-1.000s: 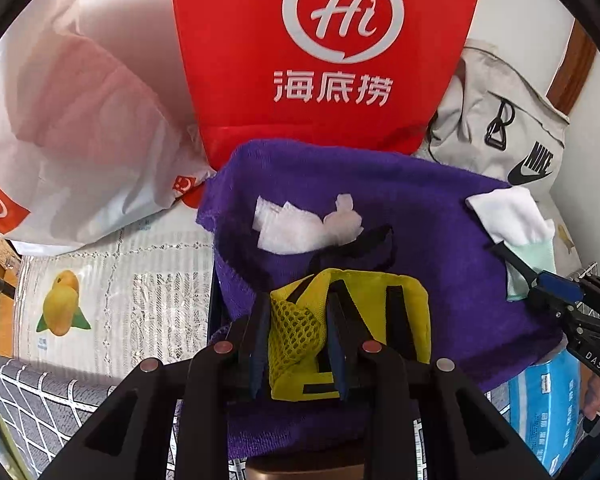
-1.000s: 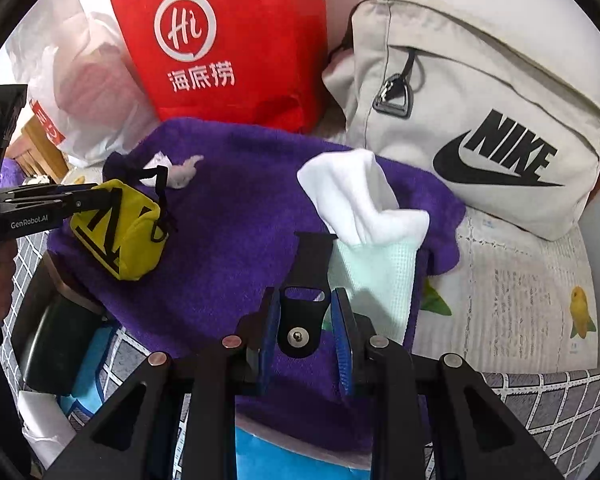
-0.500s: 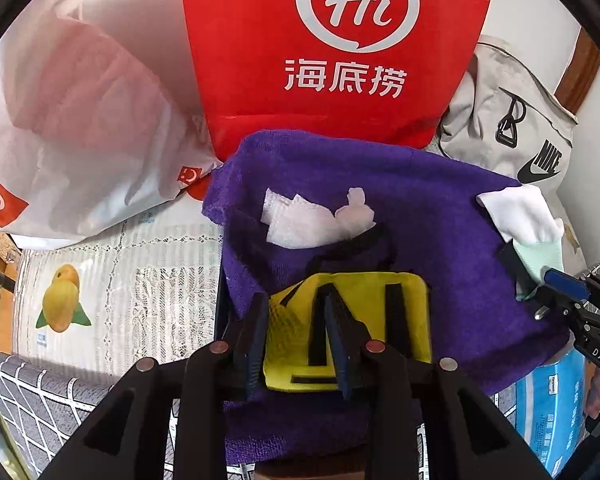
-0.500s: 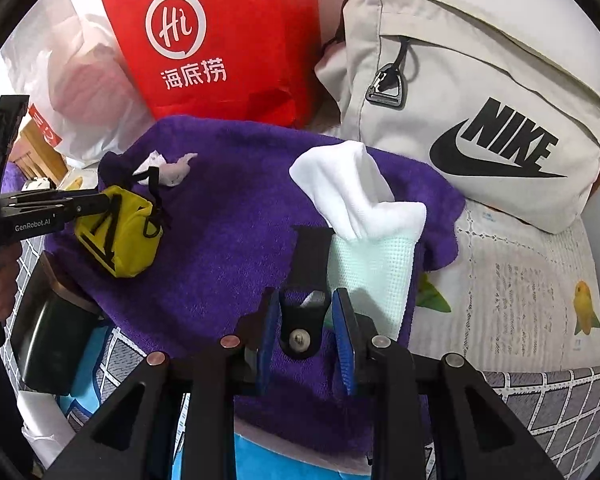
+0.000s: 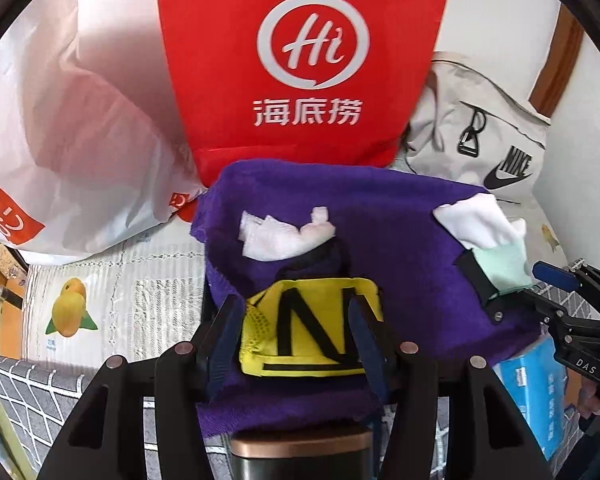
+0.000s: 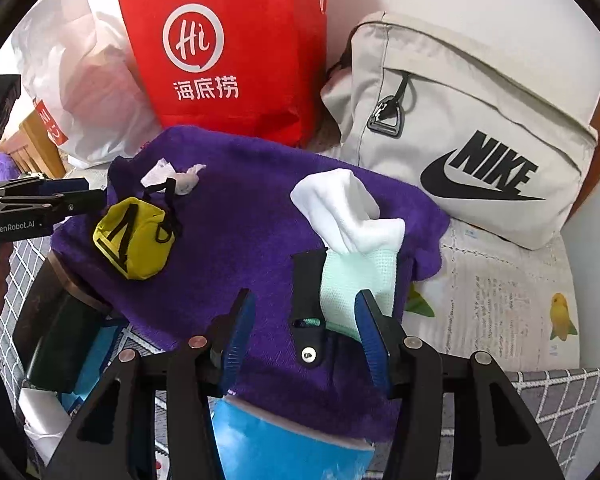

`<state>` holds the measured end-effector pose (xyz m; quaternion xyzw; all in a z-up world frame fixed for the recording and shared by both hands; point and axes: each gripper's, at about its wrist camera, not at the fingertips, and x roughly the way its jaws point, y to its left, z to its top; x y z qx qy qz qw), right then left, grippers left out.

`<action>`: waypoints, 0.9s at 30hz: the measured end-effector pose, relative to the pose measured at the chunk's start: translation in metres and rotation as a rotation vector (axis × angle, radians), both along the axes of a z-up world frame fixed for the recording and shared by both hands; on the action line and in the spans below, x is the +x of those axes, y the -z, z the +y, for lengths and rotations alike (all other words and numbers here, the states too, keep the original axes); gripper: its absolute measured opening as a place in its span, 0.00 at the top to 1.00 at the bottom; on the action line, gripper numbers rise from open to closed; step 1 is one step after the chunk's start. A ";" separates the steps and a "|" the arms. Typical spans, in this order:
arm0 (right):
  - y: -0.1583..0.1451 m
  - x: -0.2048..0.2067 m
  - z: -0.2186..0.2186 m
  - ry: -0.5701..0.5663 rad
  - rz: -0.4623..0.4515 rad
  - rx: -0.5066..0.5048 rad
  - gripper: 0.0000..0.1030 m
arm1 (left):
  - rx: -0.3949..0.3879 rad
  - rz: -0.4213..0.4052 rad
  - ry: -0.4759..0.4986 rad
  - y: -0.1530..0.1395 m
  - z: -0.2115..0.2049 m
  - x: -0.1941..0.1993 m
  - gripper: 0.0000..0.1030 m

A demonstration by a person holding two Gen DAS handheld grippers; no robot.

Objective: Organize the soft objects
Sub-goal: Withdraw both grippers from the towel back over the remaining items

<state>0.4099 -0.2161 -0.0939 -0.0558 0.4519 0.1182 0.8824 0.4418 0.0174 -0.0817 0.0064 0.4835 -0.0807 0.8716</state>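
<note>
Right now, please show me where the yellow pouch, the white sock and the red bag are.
yellow pouch (image 5: 312,332), left wrist view, front panel between the fingers.
white sock (image 6: 340,204), right wrist view, white foot part.
red bag (image 6: 236,56), right wrist view, printed front.

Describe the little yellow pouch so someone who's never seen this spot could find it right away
Find the big red shopping bag at the back; a purple towel is spread in front of it. The yellow pouch sits on the towel's left part, between the open left claw. It is the only yellow item there, marked with black straps, unlike the white tissue just behind.
</note>
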 end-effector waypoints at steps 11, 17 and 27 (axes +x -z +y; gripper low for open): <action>-0.026 -0.040 -0.004 0.038 -0.023 -0.003 0.50 | -0.010 -0.048 0.034 -0.030 -0.011 -0.027 0.49; -0.038 -0.079 0.002 0.032 -0.047 0.008 0.50 | 0.019 -0.064 0.034 -0.044 -0.009 -0.065 0.49; -0.036 -0.150 0.017 -0.007 -0.050 0.054 0.50 | 0.062 -0.083 0.056 -0.049 -0.018 -0.142 0.44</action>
